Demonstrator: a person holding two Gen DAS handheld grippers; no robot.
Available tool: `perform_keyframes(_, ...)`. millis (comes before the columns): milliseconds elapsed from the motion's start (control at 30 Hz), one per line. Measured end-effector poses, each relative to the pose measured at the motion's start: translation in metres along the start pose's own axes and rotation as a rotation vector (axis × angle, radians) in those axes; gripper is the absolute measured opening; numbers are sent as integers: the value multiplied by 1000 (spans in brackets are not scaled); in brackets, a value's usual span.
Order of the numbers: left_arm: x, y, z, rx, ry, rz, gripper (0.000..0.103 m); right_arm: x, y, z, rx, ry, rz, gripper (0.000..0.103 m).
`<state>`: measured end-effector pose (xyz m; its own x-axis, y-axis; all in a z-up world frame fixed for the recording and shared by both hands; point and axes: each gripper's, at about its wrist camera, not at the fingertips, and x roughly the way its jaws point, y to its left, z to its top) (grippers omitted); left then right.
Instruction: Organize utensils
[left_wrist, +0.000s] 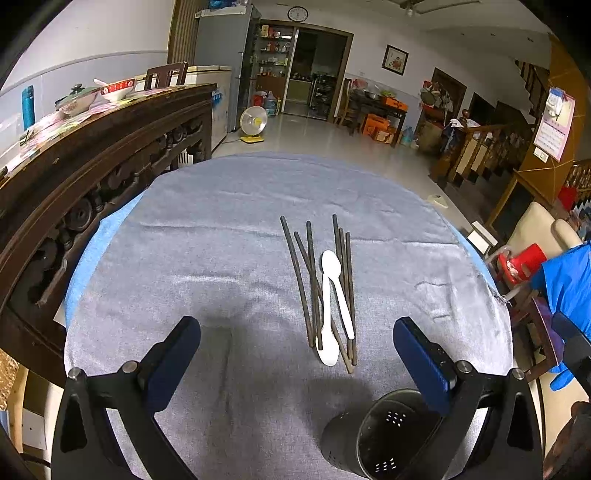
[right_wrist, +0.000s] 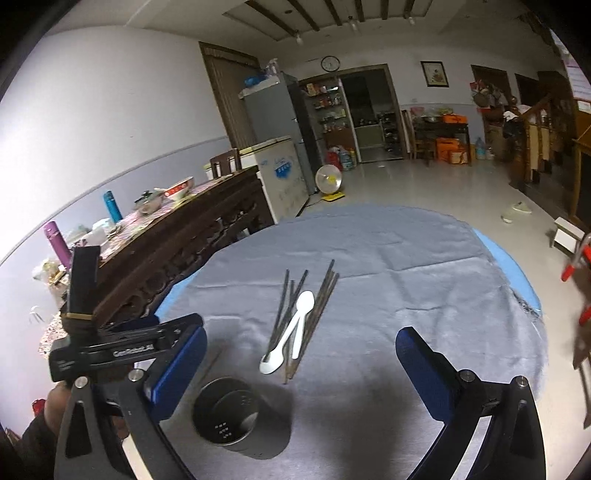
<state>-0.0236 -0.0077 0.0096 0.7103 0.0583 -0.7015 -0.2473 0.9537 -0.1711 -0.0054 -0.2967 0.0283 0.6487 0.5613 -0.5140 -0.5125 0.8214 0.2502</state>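
Several dark chopsticks (left_wrist: 309, 280) (right_wrist: 318, 314) lie in a loose bundle on the grey cloth, with two white plastic spoons (left_wrist: 330, 295) (right_wrist: 291, 332) on top of them. A dark metal utensil cup (left_wrist: 380, 435) (right_wrist: 240, 417) with holes in its bottom stands upright and empty near the front edge. My left gripper (left_wrist: 295, 350) hovers open, the cup below its right finger and the utensils straight ahead. Equally open, my right gripper (right_wrist: 301, 363) hangs above the cloth just short of the spoons' near ends. The left gripper's body (right_wrist: 122, 347) shows at the left of the right wrist view.
The round table (left_wrist: 96, 236) has a grey cloth over a blue cover. A dark carved wooden sideboard (left_wrist: 92, 155) with bowls and bottles stands close on the left. Chairs, a red stool (left_wrist: 521, 262) and a blue sleeve (left_wrist: 569, 273) are at the right.
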Motion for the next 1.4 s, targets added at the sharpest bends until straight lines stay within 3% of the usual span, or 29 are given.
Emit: perform_keyframes(1400, 0, -9, -2, 15, 16, -19, 103, 6, 14, 2, -23, 28, 5, 103)
